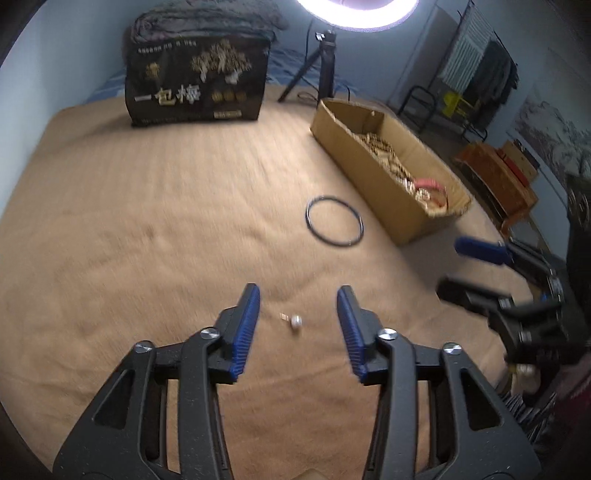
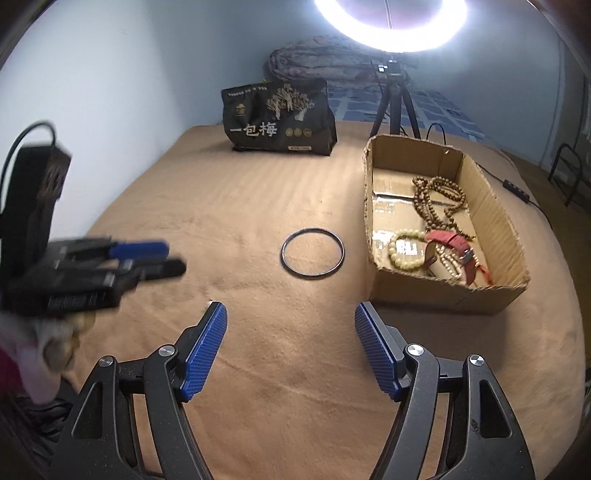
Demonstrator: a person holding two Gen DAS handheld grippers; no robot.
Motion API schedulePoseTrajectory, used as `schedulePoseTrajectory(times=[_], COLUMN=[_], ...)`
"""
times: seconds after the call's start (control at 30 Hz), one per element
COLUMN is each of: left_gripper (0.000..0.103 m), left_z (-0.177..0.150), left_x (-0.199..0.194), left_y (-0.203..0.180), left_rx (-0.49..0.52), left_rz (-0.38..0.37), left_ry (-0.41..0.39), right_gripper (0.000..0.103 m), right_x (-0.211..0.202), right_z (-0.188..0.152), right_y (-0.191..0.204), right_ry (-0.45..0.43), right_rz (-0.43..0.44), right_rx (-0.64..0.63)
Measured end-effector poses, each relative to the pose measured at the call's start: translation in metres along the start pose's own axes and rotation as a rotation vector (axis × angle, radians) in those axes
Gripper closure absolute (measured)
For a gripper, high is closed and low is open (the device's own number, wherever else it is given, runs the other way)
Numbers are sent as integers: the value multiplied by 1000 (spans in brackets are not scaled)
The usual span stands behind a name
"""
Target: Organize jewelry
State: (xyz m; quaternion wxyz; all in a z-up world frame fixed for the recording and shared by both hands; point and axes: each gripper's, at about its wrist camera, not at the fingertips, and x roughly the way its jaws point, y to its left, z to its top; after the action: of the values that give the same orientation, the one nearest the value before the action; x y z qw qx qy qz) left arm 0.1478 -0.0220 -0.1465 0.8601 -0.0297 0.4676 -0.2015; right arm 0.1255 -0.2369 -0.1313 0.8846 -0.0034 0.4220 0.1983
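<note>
Blue-padded fingers of the left gripper [image 1: 298, 310] fill the bottom of the left wrist view, spread apart with nothing pressed between them; a small silvery earring-like piece [image 1: 295, 320] lies on the tan blanket [image 1: 147, 221] in the gap, touching neither pad. Across the lower part of the right wrist view the right gripper [image 2: 291, 323] stands released too, its pads wide and only bare blanket between them. Just above it, at the centre of that frame, a dark bangle [image 2: 312, 253] lies flat on the blanket, apart from both grippers and just left of a cardboard box [image 2: 495, 206] at the right. Inside the box rest a string of brown wooden beads [image 2: 439, 203], a pale bead bracelet [image 2: 404, 251] and a red strap [image 2: 452, 240]. At the upper centre a black printed bag [image 2: 279, 118] stands upright, with a tripod [image 2: 393, 107] to its right under a bright ring light [image 2: 388, 22] at the top edge. Both views are blurred, so fine detail of the small piece cannot be told
</note>
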Motion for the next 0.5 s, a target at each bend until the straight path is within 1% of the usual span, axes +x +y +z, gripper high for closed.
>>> schedulePoseTrajectory(times=[0.13, 0.17, 0.2, 0.23, 0.5], left_gripper=[69, 71, 76, 76, 77], left_z=[-8, -9, -10, -9, -12], left_x=[9, 11, 14, 18, 39], left_y=[-4, -5, -6, -7, 2], left_rx=[29, 43, 57, 66, 86], left_rz=[-11, -9, -2, 0, -12], left_ry=[13, 15, 20, 27, 67], right_gripper=[32, 32, 32, 32, 32], right_x=[16, 19, 21, 24, 48], right_z=[-3, -3, -4, -5, -4], right_y=[-1, -2, -1, 0, -2], right_ry=[3, 2, 0, -1, -5], right_rz=[3, 4, 4, 2, -20], right_rx=[39, 48, 53, 60, 99])
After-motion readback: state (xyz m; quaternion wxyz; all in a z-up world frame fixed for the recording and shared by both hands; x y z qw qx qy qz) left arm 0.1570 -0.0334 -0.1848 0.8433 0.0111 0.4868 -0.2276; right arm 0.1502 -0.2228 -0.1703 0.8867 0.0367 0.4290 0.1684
